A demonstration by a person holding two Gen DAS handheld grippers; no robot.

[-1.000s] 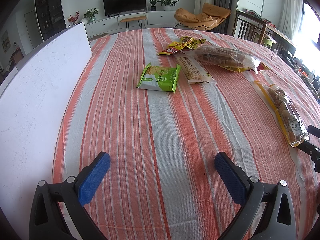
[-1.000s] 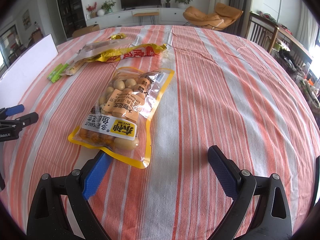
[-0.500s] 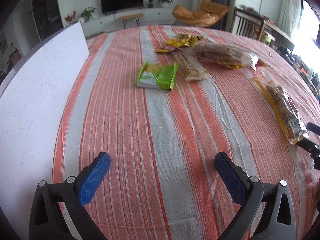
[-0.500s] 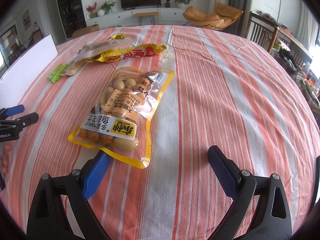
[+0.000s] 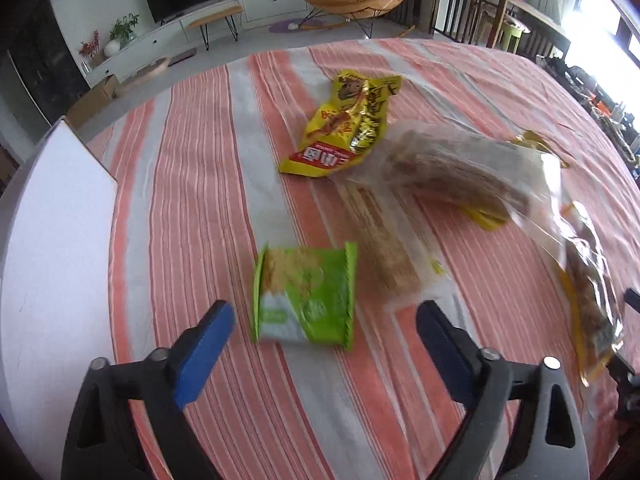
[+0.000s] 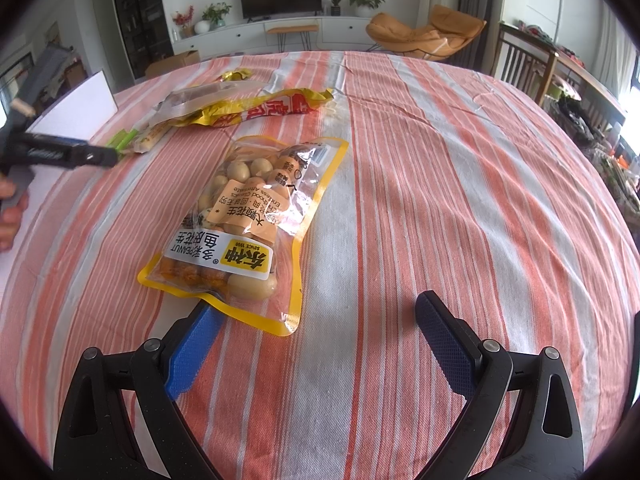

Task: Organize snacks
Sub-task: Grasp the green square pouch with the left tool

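The left gripper (image 5: 322,330) was recorded with jaws spread wide and empty, the green snack packet (image 5: 306,294) lying flat on the striped tablecloth (image 5: 192,184) at lower centre of the left wrist frame, between and just beyond the blue pads (image 5: 204,350). The right gripper (image 6: 316,334) was likewise spread and empty, its left pad touching or tucked just under the near edge of the peanut bag (image 6: 248,224) at frame centre. A clean pick of the green packet was judged to need a low approach, one pad slid under a crimped edge before closing, because the thin packet offered little height to pinch.
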